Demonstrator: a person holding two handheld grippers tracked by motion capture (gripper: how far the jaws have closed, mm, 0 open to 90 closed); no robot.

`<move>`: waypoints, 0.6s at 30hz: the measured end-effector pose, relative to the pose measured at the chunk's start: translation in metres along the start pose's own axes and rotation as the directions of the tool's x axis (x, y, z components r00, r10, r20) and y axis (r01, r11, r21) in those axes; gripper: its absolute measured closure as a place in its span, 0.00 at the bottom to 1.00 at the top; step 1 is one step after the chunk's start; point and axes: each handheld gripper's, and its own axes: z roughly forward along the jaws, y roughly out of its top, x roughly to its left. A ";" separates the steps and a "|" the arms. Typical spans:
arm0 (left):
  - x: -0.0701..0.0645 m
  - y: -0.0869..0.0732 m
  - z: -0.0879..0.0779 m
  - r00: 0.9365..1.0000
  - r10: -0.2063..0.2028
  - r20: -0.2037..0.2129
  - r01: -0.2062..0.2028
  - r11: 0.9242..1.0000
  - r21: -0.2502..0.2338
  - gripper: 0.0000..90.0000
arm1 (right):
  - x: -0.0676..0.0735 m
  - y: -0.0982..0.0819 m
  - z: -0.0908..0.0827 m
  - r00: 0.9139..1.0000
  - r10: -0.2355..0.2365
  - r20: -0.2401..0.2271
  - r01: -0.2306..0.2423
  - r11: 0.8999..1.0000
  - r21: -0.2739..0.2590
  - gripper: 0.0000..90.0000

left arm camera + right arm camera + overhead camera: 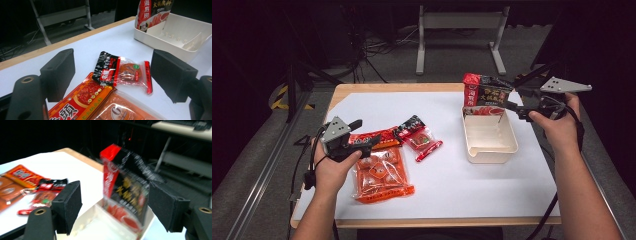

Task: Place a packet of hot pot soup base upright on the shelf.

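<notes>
A red and black sauce pouch (486, 92) stands upright at the far end of a cream tray (507, 147). My right gripper (513, 101) is level beside the pouch's right edge, jaws open and not touching it. In the right gripper view the blurred pouch (125, 192) stands just past the gripper (115, 202), between the two pads. My left gripper (368, 142) hovers open over a long red packet (379, 136) and a large orange pack (381, 175). A small clear packet with a black end (125, 72) lies just ahead of the open left gripper (112, 72).
The white mat (452, 190) covers most of the wooden table (387, 86), with bare room at the front and middle. The tray's wall (175, 47) and the pouch (152, 12) are far right in the left gripper view. A metal stand (459, 22) is beyond the table.
</notes>
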 end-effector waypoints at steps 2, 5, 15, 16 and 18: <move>0.002 -0.001 -0.001 1.000 0.003 0.002 -0.003 1.000 0.004 0.24 | 0.006 -0.003 -0.001 1.000 0.015 0.009 -0.015 1.000 0.026 0.31; 0.005 -0.001 -0.001 1.000 0.003 0.010 -0.003 1.000 0.010 0.23 | 0.017 -0.008 -0.003 1.000 0.016 0.003 -0.016 0.999 0.042 0.31; 0.011 -0.004 -0.004 1.000 -0.015 0.018 0.014 1.000 0.014 0.23 | 0.038 -0.020 -0.013 0.998 0.045 -0.036 -0.045 0.999 0.018 0.31; 0.012 -0.004 -0.005 1.000 -0.017 0.021 0.017 1.000 0.012 0.23 | 0.040 -0.020 -0.014 0.998 0.050 -0.042 -0.049 0.999 0.013 0.31; 0.013 -0.006 -0.007 0.999 -0.031 0.030 0.030 0.999 0.015 0.23 | 0.042 -0.020 -0.014 0.998 0.039 -0.044 -0.039 0.999 0.013 0.31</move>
